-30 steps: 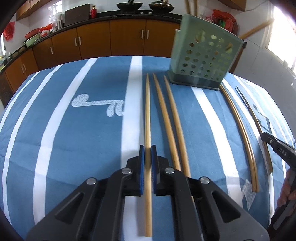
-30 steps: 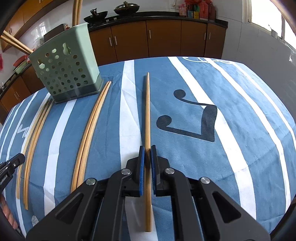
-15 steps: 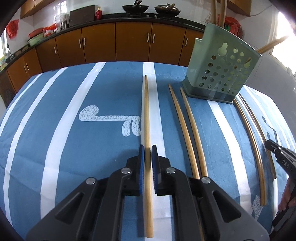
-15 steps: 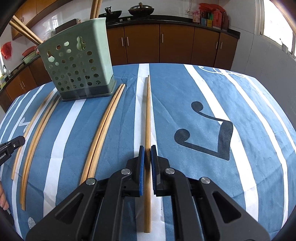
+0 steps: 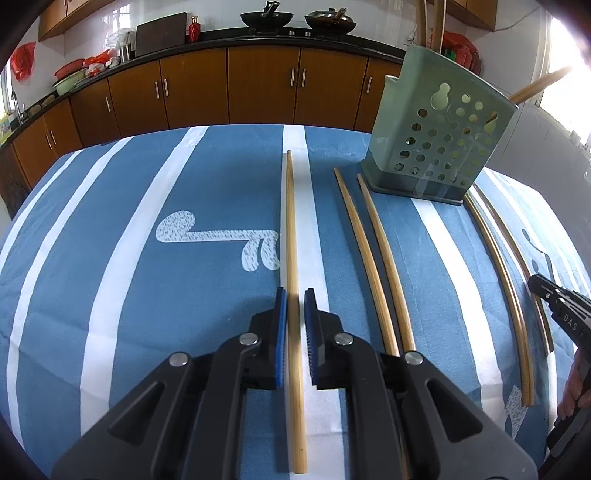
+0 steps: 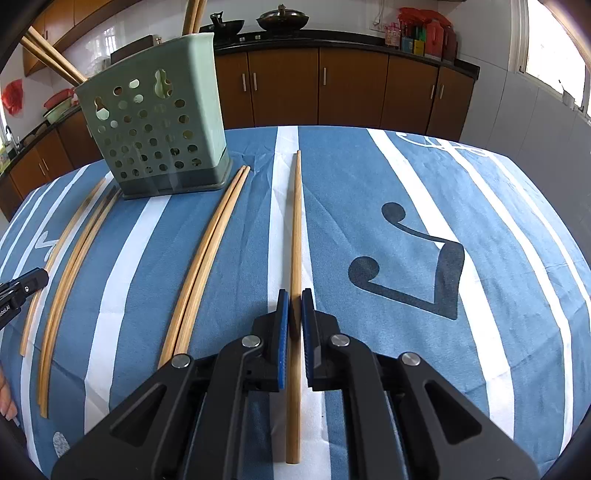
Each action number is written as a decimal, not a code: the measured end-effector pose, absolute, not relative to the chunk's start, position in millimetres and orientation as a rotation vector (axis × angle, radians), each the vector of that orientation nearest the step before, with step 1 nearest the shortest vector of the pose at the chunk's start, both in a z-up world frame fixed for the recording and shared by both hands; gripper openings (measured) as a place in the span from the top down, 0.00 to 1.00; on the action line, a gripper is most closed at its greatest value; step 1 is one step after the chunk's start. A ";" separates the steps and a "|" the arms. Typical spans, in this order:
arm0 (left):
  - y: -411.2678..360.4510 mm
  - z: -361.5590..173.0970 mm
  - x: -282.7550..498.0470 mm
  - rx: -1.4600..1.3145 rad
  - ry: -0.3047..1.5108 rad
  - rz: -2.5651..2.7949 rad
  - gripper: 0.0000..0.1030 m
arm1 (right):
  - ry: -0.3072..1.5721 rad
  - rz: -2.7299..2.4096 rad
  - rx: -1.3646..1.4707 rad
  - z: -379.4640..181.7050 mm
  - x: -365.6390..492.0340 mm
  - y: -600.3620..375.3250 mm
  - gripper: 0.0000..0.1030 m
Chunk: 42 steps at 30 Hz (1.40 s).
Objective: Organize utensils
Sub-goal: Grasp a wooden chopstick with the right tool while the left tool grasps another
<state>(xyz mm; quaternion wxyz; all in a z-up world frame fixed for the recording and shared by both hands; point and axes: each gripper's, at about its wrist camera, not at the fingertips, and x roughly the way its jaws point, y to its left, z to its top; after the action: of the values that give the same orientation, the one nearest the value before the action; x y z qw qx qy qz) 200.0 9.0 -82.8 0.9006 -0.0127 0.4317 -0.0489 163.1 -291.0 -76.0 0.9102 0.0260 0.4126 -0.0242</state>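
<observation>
A long bamboo chopstick (image 5: pixel 290 221) lies along a white stripe of the cloth, between the blue pads of my left gripper (image 5: pixel 294 291). The jaws stand a little apart, and a sliver of cloth shows between the stick and the right pad. My right gripper (image 6: pixel 292 291) is shut on a second chopstick (image 6: pixel 296 221), which points away over the cloth. A green perforated utensil holder (image 5: pixel 436 147) (image 6: pixel 159 125) stands upright at the far side, with chopsticks (image 6: pixel 192 14) sticking out of its top.
More chopsticks lie loose on the blue striped tablecloth (image 5: pixel 110 240): a pair (image 5: pixel 369 258) (image 6: pixel 210 251) beside the holder and several curved ones (image 5: pixel 498 266) (image 6: pixel 74 251) further out. A hand (image 5: pixel 576 387) shows at the right edge. Brown kitchen cabinets (image 5: pixel 258 85) run behind the table.
Both views have swung, so the holder sits further out to the side and looks larger. The left jaws have eased slightly apart around their chopstick. The right grip looks the same.
</observation>
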 end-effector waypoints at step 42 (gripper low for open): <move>7.9 -82.3 183.1 0.003 0.896 -0.108 0.88 | 0.852 -0.054 0.056 -77.5 152.8 -289.6 0.88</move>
<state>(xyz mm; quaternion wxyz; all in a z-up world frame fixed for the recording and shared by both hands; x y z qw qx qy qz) 183.1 7.9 -82.3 0.8999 0.0016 0.4329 -0.0523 152.8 -289.6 -77.5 0.9100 0.0271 0.4129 -0.0261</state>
